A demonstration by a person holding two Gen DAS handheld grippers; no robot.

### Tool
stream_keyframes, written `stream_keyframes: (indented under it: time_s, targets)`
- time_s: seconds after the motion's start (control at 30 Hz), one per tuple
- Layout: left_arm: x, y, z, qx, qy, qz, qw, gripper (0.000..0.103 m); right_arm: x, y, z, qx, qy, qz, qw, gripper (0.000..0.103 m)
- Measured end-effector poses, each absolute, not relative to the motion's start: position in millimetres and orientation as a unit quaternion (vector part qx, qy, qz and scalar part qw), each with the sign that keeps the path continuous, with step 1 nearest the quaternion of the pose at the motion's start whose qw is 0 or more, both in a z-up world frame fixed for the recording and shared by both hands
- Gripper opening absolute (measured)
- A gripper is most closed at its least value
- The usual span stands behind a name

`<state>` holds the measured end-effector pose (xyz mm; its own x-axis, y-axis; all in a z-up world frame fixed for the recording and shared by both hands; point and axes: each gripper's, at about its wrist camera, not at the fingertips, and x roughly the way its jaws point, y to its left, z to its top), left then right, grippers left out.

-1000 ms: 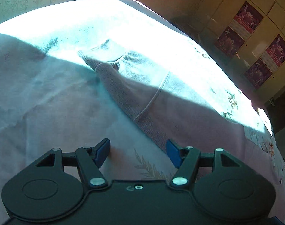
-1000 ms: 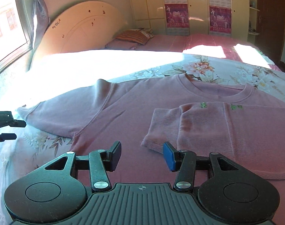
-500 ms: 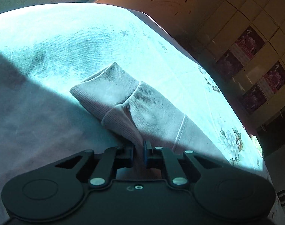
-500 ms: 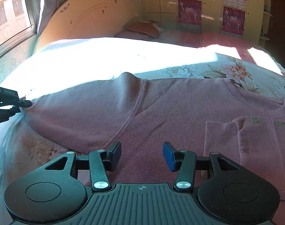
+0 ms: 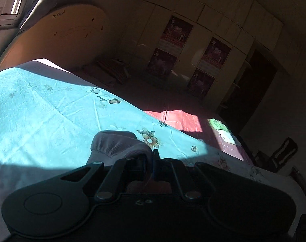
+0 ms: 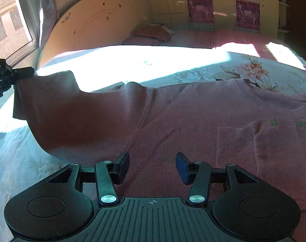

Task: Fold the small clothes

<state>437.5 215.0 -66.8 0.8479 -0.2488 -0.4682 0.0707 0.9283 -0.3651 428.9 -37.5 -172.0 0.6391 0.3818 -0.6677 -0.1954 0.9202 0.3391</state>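
Note:
A pink knit sweater lies spread on the flowered bedsheet, its right sleeve folded across the body. My left gripper is shut on the cuff of the left sleeve and holds it up off the bed. In the right wrist view the left gripper shows at the far left with the lifted sleeve hanging from it. My right gripper is open and empty, low over the sweater's lower body.
The blue flowered sheet covers the bed, with a curved headboard and a window at the left. A striped pillow lies on a red bed behind. Wardrobe doors with posters stand at the back.
My left gripper closed on the left sleeve cuff and lifted it off the bed, tilting upward. My right gripper stayed open and shifted left over the sweater's body.

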Motion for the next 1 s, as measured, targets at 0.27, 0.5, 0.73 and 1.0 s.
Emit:
stream_keyframes:
  time_s: [0.27, 0.5, 0.73, 1.0]
  targets:
    - [425, 33, -107, -0.086, 0.303, -0.251, 0.915, 0.005, 385, -157, -163, 0.143, 0.382, 0.058, 0.911, 0.050]
    - [412, -33, -159, 0.005, 0.381, -0.271, 0.884, 0.024, 354, -220, -164, 0.162, 0.393, 0.026, 0.905, 0.051]
    - [378, 6, -118, 0.032, 0.338, -0.218, 0.915, 0.080, 349, -201, -152, 0.150, 0.374, 0.076, 0.912, 0.051]
    - [387, 91, -128, 0.006, 0.372, -0.066, 0.926, 0.071, 366, -127, -160, 0.024, 0.355, 0.107, 0.928, 0.079]
